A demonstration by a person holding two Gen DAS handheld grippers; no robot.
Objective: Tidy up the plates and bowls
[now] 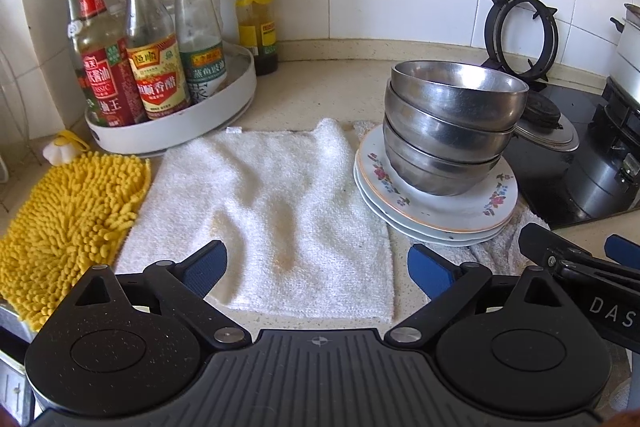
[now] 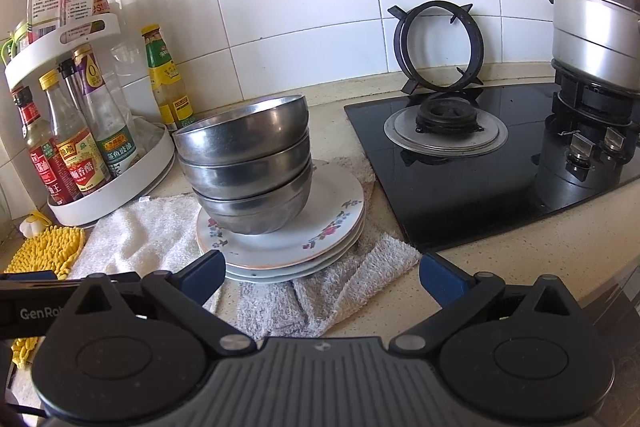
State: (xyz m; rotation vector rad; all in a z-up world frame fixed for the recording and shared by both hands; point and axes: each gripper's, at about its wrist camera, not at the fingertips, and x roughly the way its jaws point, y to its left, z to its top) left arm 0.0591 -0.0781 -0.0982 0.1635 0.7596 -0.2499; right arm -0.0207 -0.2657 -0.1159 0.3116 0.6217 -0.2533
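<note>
The left wrist camera sat low over the counter, behind its gripper (image 1: 316, 273), and faced the tiled back wall. A white towel (image 1: 264, 211) lay straight ahead between its spread jaws; the stacked steel bowls (image 1: 452, 131) on the floral plates (image 1: 440, 203) stood ahead and right of the right jaw.

The right wrist camera sat equally low, behind its gripper (image 2: 320, 279), facing the same wall from further right. The bowls (image 2: 248, 163) stood close ahead, toward its left jaw; the black hob (image 2: 500, 163) lay beyond its right jaw.

Both views shared the bowls, plates (image 2: 304, 235), towel (image 2: 136, 235), condiment rack (image 1: 168, 123) and leaning burner ring (image 1: 520, 35).
</note>
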